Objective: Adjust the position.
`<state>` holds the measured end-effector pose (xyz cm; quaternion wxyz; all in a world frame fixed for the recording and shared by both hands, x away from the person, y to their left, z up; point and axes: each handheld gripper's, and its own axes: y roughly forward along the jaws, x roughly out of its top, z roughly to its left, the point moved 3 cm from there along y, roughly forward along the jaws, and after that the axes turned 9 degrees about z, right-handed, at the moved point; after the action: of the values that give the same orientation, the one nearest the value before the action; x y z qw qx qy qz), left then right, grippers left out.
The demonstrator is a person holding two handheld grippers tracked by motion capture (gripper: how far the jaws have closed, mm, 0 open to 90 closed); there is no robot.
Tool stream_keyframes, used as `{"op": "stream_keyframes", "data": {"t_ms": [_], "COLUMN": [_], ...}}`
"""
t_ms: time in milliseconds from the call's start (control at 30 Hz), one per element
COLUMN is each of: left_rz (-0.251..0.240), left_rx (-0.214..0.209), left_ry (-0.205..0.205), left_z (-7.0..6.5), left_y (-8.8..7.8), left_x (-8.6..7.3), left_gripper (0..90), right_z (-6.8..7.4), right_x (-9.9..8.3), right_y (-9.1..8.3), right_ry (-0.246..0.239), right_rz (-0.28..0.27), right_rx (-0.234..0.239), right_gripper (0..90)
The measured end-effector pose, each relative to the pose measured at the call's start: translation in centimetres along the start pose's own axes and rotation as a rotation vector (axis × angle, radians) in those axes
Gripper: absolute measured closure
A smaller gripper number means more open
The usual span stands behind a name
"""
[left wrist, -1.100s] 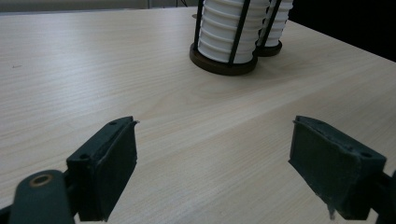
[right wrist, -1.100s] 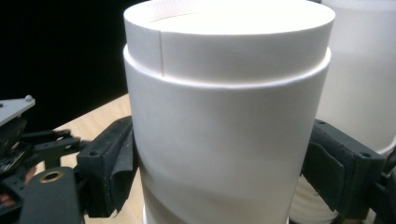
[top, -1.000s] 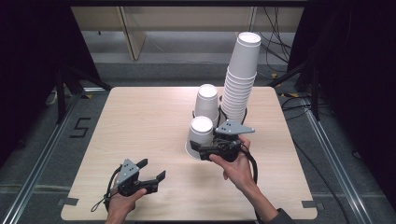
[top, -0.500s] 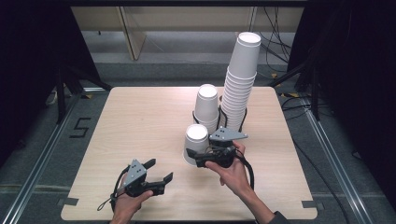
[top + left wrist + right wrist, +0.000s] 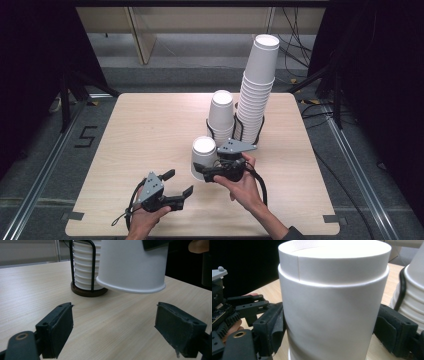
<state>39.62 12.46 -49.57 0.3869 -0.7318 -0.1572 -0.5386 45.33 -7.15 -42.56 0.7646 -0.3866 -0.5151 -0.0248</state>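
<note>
At frame centre the right gripper clamps an upturned paper cup; lower left, the left gripper holds its jaws wide, empty.

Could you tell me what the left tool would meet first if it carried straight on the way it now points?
Most likely the upside-down paper cup held off the table by the right tool; depth is unclear.

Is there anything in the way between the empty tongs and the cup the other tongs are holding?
No. The left tongs stand open with bare table ahead, and the upside-down white cup, held by the right tongs, hangs just beyond them.
</note>
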Motion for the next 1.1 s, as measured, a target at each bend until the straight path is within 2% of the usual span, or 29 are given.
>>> {"op": "stream_keyframes", "data": {"t_ms": [67, 100, 233, 267, 300, 333, 367, 400, 433, 467, 500, 567, 600, 633, 667, 700, 733, 767, 933, 1067, 1100], "left_rz": [-0.015, -0.009, -0.018, -0.032, -0.031, -0.017, -0.022, -0.023, -0.029, -0.025, -0.027, -0.026, -0.031, -0.045, -0.055, -0.055, -0.048, -0.027, -0.021, -0.024, -0.021], "left_rx": [-0.006, -0.001, -0.015, -0.029, -0.033, -0.028, -0.026, -0.022, -0.022, -0.024, -0.027, -0.030, -0.035, -0.046, -0.043, -0.043, -0.035, -0.021, -0.028, -0.031, -0.029], "left_ry": [0.001, 0.008, 0.023, 0.027, 0.030, 0.041, 0.043, 0.043, 0.037, 0.027, 0.024, 0.018, 0.017, 0.017, 0.013, 0.013, 0.010, 0.007, -0.009, -0.012, -0.011], "left_z": [0.0, -0.2, -0.6, -0.8, -0.9, -0.9, -1.0, -1.0, -1.1, -1.0, -1.0, -1.0, -1.0, -1.0, -1.0, -1.0, -0.9, -0.9, -1.0, -1.0, -1.0], "left_y": [0.2, 0.2, 0.5, 0.6, 0.7, 0.6, 0.6, 0.6, 0.6, 0.6, 0.7, 0.7, 0.7, 0.7, 0.8, 0.8, 0.8, 0.7, 0.9, 1.0, 1.0], "left_x": [0.0, 0.0, 0.1, 0.1, 0.1, 0.1, 0.1, 0.1, 0.1, 0.1, 0.1, 0.1, 0.1, 0.1, 0.2, 0.2, 0.2, 0.1, 0.1, 0.1, 0.1], "left_gripper": [14.6, 14.6, 14.6, 14.6, 14.5, 14.5, 14.5, 14.5, 14.5, 14.5, 14.5, 13.8, 12.0, 10.7, 6.0, 3.6, 1.0, 0.0, 2.8, 1.5, 1.3], "right_z": [0.1, 0.3, 0.6, 0.9, 0.9, 1.0, 1.3, 1.4, 1.7, 1.8, 2.0, 2.1, 2.3, 2.5, 2.6, 2.6, 2.8, 2.9, 3.3, 3.4, 3.5], "right_x": [0.0, -0.1, -0.3, -0.4, -0.4, -0.4, -0.5, -0.5, -0.5, -0.5, -0.6, -0.5, -0.6, -0.6, -0.6, -0.6, -0.7, -0.7, -0.5, -0.5, -0.6], "right_y": [0.2, 0.6, 1.0, 1.1, 1.2, 1.4, 1.4, 1.5, 1.7, 1.9, 2.0, 2.1, 2.2, 2.3, 2.4, 2.4, 2.4, 2.5, 2.5, 2.6, 2.6], "right_ry": [-0.004, -0.038, -0.042, -0.025, -0.051, -0.059, -0.029, -0.043, -0.042, -0.064, -0.049, -0.065, -0.076, -0.066, -0.086, -0.086, -0.059, -0.057, -0.082, -0.072, -0.057], "right_rz": [-0.003, -0.005, -0.002, 0.004, 0.004, 0.002, 0.008, 0.013, 0.011, 0.006, 0.012, 0.010, 0.009, 0.013, 0.010, 0.010, 0.020, 0.012, -0.015, -0.021, -0.016], "right_rx": [0.005, 0.022, 0.035, 0.039, 0.036, 0.045, 0.047, 0.047, 0.056, 0.054, 0.070, 0.074, 0.081, 0.085, 0.089, 0.089, 0.095, 0.106, 0.124, 0.144, 0.148], "right_gripper": [18.0, 18.0, 18.0, 18.0, 18.1, 18.0, 18.0, 18.1, 18.1, 18.1, 18.2, 18.3, 18.3, 18.4, 18.4, 18.4, 18.6, 18.6, 18.7, 18.7, 18.8]}}
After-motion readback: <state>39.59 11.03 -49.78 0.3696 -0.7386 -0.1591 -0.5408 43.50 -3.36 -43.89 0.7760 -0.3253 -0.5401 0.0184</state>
